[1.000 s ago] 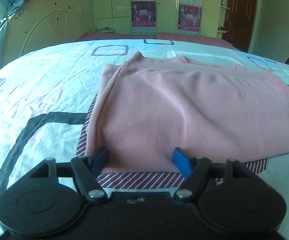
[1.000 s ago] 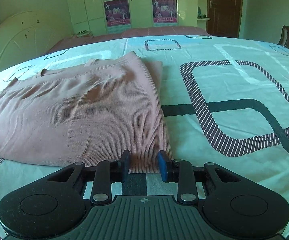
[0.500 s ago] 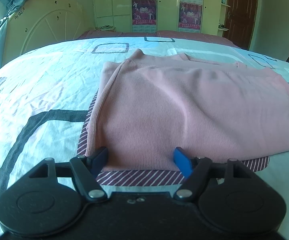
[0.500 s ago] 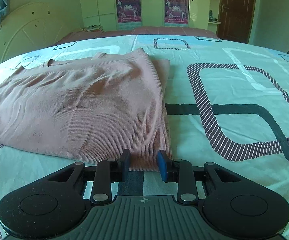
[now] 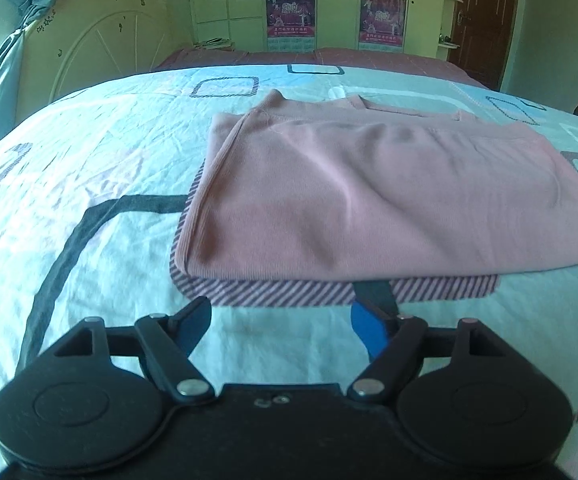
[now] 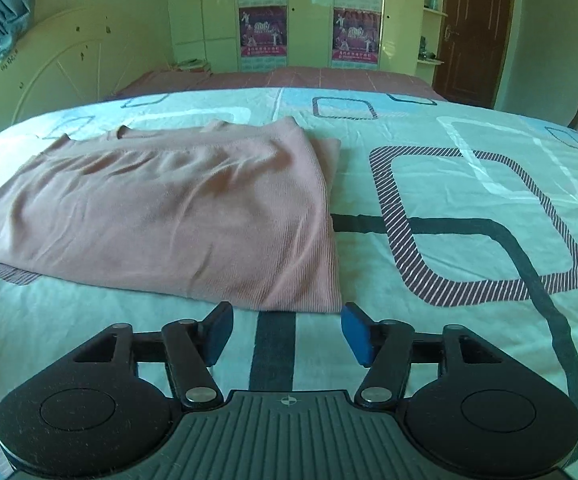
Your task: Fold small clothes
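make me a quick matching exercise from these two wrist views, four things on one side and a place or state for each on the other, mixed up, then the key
Things:
1. pink garment
2. left gripper
3. wooden door
4. posters

Places or states:
A. closed, at the far right of the room
B. folded flat on the patterned bedsheet
C. on the pale wardrobe doors
D. open, nothing between its pads

Pairs: 1-B, 2-D, 3-A, 4-C
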`<state>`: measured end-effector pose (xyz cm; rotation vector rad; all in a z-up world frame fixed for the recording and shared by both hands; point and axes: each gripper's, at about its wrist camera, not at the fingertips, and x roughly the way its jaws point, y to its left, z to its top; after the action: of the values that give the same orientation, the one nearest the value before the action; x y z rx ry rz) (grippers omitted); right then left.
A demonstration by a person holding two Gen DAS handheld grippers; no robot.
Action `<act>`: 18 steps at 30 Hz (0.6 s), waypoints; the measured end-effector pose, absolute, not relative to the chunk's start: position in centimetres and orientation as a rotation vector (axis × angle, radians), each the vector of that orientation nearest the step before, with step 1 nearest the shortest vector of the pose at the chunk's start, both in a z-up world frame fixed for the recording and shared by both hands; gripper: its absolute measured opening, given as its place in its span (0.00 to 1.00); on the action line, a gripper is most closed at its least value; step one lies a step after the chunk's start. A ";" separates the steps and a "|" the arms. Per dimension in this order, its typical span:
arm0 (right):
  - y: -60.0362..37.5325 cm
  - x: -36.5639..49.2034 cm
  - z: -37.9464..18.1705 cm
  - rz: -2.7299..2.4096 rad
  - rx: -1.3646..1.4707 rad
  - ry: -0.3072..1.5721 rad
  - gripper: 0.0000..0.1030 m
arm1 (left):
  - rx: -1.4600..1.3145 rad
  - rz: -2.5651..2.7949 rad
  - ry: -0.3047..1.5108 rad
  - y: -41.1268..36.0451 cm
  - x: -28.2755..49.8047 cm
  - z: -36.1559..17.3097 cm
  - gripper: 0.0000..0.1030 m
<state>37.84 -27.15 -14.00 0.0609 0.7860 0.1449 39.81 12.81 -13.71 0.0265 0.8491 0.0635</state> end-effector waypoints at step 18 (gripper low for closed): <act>-20.7 38.2 -11.5 0.291 0.200 0.724 0.25 | -0.711 0.078 0.771 19.3 40.0 -16.8 0.45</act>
<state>38.16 -20.69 -11.53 0.2000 0.7240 0.2914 40.03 19.34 -16.84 -0.7110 0.7709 0.0779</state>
